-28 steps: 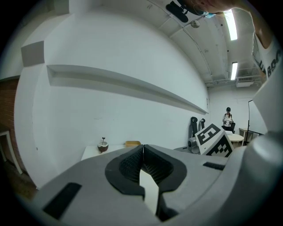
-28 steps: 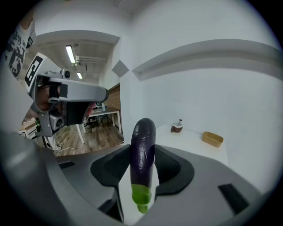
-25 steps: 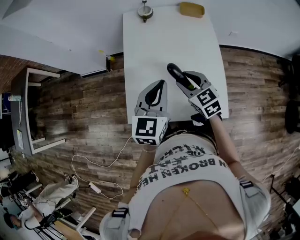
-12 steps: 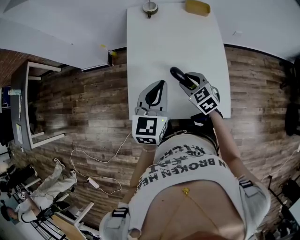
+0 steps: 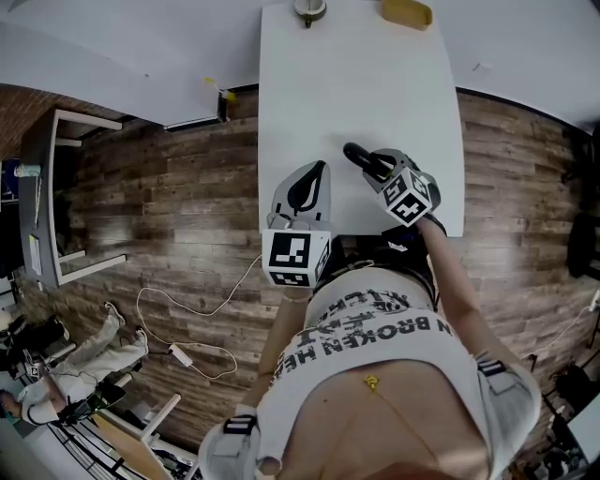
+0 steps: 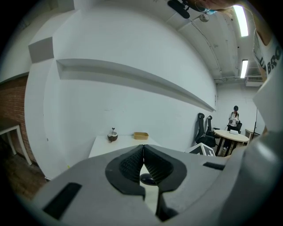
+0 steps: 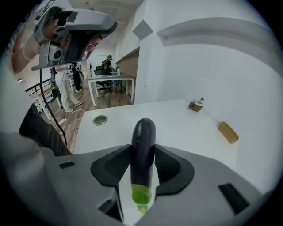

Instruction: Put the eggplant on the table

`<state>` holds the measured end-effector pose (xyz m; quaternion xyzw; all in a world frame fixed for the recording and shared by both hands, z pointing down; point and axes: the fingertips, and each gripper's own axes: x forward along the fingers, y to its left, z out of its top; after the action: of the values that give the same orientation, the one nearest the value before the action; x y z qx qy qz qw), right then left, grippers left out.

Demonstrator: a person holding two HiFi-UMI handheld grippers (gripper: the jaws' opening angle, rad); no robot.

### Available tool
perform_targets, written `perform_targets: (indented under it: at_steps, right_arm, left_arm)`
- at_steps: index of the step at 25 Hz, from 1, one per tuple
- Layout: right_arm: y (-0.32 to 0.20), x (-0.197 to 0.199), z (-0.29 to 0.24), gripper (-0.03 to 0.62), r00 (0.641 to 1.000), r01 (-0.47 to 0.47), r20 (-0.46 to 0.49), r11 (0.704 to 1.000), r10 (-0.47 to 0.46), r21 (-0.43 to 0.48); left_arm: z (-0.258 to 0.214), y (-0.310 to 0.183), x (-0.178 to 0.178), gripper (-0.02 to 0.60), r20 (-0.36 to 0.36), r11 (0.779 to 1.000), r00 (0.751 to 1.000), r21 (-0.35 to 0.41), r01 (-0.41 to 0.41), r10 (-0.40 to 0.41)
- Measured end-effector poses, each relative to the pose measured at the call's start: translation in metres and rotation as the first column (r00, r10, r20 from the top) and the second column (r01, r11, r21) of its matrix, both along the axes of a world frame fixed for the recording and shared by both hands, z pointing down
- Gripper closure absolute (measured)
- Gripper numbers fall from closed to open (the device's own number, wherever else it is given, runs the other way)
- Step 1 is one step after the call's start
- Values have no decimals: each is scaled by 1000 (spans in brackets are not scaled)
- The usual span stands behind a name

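A dark purple eggplant with a green stem end is clamped lengthwise between the pads of my right gripper, its rounded tip pointing out over the white table. In the head view the eggplant sticks out of the right gripper just above the table near its front edge. My left gripper hovers to its left over the table's front; its jaws are shut, tips touching, with nothing held.
A brown bowl and a tan tray stand at the table's far end by the white wall. A round cable hole is in the tabletop. Wood floor with a cable lies left; people stand farther off.
My right gripper has sunk toward the table with the eggplant and rolled, its marker cube turning. The left gripper has shifted only slightly.
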<state>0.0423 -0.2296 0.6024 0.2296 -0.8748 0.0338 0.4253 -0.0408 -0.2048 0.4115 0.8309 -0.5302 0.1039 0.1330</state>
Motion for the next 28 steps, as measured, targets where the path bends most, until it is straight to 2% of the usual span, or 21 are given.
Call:
perform_targets:
  at_steps: [11, 28]
  right_arm:
    - [-1, 9, 40, 422, 996, 25, -81, 998, -29, -56]
    - [-2, 14, 70, 423, 991, 38, -121, 992, -53, -123]
  left_arm:
    - [11, -2, -7, 575, 4, 999, 1000, -26, 24, -24]
    - [15, -5, -1, 575, 10, 999, 1000, -35, 14, -14]
